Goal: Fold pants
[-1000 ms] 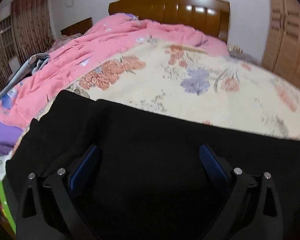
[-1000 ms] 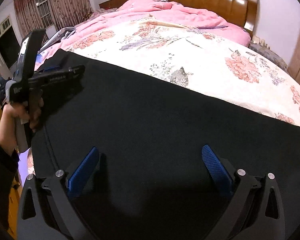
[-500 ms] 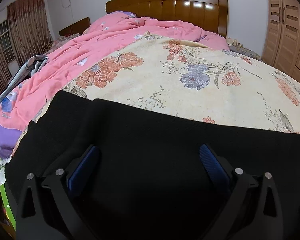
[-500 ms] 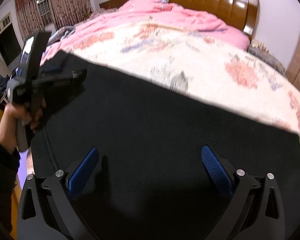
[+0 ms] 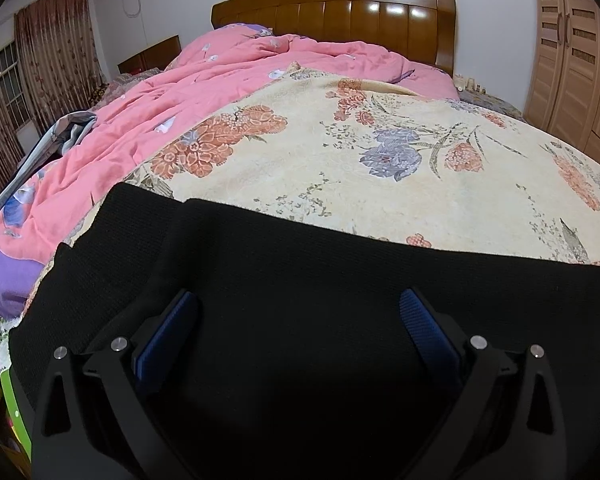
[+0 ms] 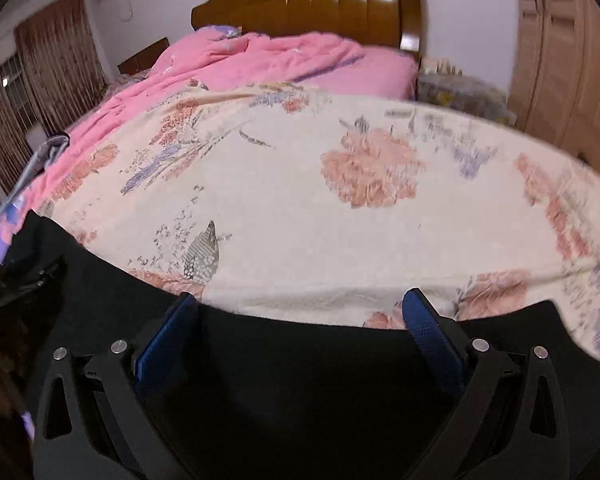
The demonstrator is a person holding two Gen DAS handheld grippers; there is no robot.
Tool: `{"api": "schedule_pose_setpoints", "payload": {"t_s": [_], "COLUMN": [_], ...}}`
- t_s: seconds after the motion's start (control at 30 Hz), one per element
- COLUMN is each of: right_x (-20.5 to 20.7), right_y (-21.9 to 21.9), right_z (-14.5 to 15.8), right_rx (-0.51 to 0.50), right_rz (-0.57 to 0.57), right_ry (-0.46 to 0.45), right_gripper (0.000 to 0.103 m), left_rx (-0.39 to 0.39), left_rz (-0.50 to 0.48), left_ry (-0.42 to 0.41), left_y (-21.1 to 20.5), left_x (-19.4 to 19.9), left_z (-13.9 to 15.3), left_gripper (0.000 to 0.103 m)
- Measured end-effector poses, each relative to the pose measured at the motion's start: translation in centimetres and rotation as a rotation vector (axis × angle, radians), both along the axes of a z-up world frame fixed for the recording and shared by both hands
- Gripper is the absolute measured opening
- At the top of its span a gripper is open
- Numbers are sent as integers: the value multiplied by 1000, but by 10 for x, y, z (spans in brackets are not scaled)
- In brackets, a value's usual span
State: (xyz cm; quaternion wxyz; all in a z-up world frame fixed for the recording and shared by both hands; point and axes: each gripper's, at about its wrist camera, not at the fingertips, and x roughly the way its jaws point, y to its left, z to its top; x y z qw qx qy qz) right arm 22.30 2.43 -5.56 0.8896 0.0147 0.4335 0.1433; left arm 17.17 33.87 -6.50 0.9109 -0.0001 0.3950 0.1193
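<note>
Black pants (image 5: 300, 280) lie flat across the near edge of the bed, on a floral cream bedspread (image 5: 380, 160). My left gripper (image 5: 298, 316) hovers open above the cloth near its left end, nothing between its blue pads (image 5: 168, 336). In the right wrist view the pants (image 6: 300, 380) fill the bottom, their far edge running just past the fingertips. My right gripper (image 6: 300, 316) is open too, above that far edge toward the right end. At the left border of that view, the dark, blurred left gripper (image 6: 24, 280) is partly visible.
A rumpled pink quilt (image 5: 180, 100) covers the left and far part of the bed, below a wooden headboard (image 5: 340, 12). A wooden wardrobe (image 5: 572, 60) stands at the right. Curtained windows (image 5: 40, 72) are at the left. Grey clothing (image 5: 56, 140) lies at the bed's left edge.
The right gripper has swung right and back toward the pants' near side, so their far edge now sits by its fingertips. The left gripper rose or tilted slightly. Both stayed open.
</note>
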Motion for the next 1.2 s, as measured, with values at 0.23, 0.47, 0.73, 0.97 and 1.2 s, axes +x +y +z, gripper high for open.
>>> {"api": "schedule_pose_setpoints", "payload": {"t_s": [0.23, 0.47, 0.73, 0.97, 1.2], "right_x": [-4, -36, -21, -93, -141], "right_y": [-10, -64, -93, -140, -231], "right_z": [10, 21, -8, 46, 28], "right_rx": [-64, -196, -132, -129, -206], "right_rz": [-51, -21, -33, -48, -263], "right_ry": [-33, -4, 34, -67, 29], "right_gripper": [98, 99, 99, 98, 99], "left_rx": [0, -10, 26, 179, -26], "left_rz": [1, -2, 3, 128, -471], "left_ry": [3, 3, 18, -5, -4], "left_y": [1, 3, 1, -64, -253], "left_x": [2, 4, 7, -30, -75], "left_z": [-1, -3, -4, 57, 56], "left_gripper": [102, 102, 102, 101, 101]}}
